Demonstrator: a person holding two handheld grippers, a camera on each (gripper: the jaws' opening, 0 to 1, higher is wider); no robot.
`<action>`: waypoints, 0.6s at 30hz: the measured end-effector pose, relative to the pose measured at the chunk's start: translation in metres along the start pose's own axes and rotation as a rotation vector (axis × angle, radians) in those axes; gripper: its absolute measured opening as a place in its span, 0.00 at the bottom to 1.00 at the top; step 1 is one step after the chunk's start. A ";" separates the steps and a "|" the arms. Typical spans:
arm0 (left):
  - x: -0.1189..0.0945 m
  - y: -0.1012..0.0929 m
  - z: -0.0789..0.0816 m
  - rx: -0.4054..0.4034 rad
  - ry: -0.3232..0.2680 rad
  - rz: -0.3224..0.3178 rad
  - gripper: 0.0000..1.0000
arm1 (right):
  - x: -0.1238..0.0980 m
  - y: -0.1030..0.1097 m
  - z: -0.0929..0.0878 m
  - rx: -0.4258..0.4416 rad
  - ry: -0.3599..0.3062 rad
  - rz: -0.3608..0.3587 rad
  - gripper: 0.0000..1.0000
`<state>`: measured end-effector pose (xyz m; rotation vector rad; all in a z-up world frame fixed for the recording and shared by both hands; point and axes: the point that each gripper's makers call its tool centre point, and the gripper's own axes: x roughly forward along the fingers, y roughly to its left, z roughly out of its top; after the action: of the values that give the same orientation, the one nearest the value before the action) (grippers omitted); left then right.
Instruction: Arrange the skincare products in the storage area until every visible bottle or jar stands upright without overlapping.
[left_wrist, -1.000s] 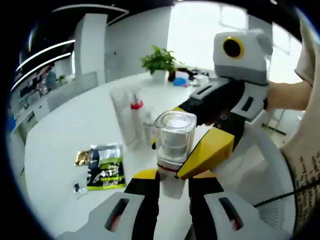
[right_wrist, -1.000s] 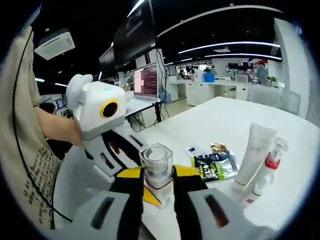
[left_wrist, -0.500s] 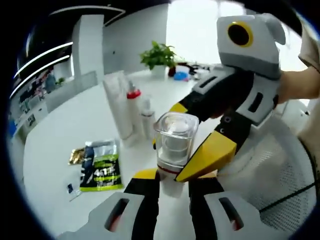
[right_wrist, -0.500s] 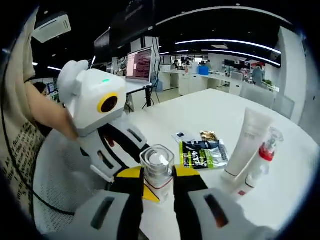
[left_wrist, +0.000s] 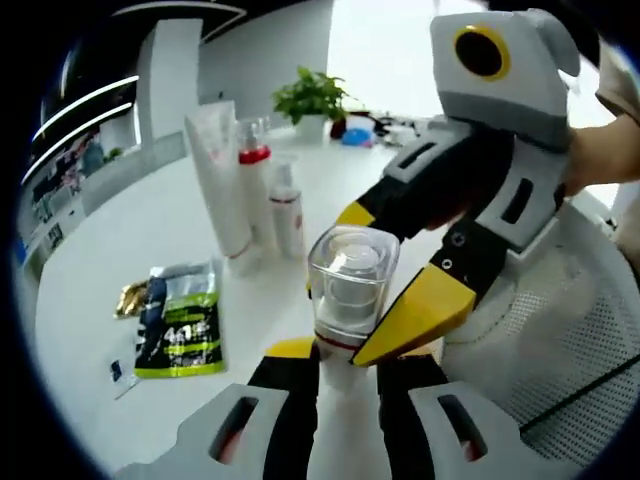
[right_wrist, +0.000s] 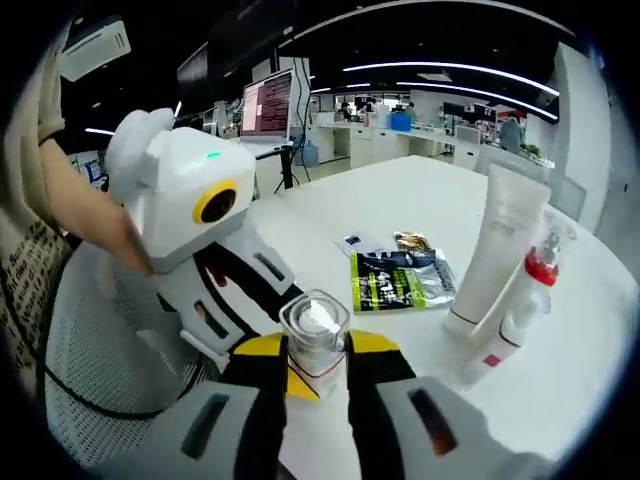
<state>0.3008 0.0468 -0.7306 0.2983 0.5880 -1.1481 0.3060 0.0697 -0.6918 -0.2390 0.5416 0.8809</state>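
Holding one clear jar (left_wrist: 350, 285) upright above the white table (left_wrist: 120, 230), the left gripper (left_wrist: 345, 365) and right gripper (right_wrist: 315, 370) both pinch its base, presumably steadying it for placement near the standing tube (left_wrist: 220, 175) and bottles (left_wrist: 285, 205).

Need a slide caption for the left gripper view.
Both hand-held grippers clamp a clear-capped jar above the white table.
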 end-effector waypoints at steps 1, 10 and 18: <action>0.001 0.000 0.000 0.002 0.001 0.000 0.18 | 0.000 0.000 -0.001 0.000 0.001 -0.001 0.22; 0.005 0.001 -0.003 0.008 0.003 0.001 0.18 | 0.002 -0.003 -0.005 0.006 -0.012 -0.015 0.22; 0.010 0.006 0.000 0.007 -0.017 -0.002 0.18 | 0.002 -0.010 -0.003 0.002 -0.033 -0.038 0.22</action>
<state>0.3089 0.0411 -0.7365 0.2941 0.5698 -1.1541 0.3135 0.0636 -0.6957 -0.2321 0.5051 0.8461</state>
